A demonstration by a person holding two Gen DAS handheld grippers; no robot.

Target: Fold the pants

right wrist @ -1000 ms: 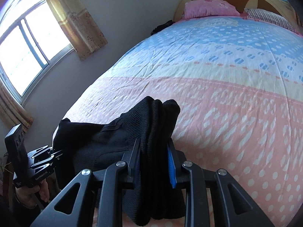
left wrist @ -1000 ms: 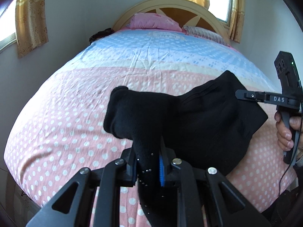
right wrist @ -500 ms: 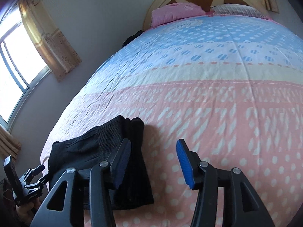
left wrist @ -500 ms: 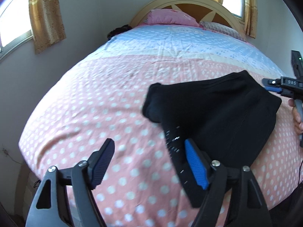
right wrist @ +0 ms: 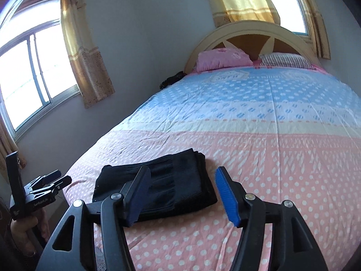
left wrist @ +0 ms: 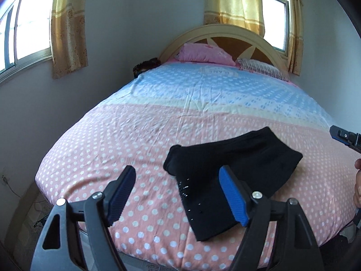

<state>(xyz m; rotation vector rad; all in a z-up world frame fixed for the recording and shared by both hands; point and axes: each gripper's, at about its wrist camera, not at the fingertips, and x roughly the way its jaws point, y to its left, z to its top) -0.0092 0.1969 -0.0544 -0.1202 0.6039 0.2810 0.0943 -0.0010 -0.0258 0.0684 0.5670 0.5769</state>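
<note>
Folded pants (left wrist: pixel 227 171) lie flat on the bed's (left wrist: pixel 135 135) near end, long axis left–right. Left claw (left wrist: pixel 178 192) and right claw (right wrist: pixel 182 194), just opened, stand wide, empty.

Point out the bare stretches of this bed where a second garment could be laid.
Free: the pink dotted sheet right of the folded black pants, and the whole blue band between them and the pillows. Crowded: the near left corner, where the pants lie under both open tongs.

Bed (left wrist: pixel 140 135), arched headboard (left wrist: pixel 216 31), curtained windows (right wrist: pixel 33 72), pale walls (left wrist: pixel 135 22).
</note>
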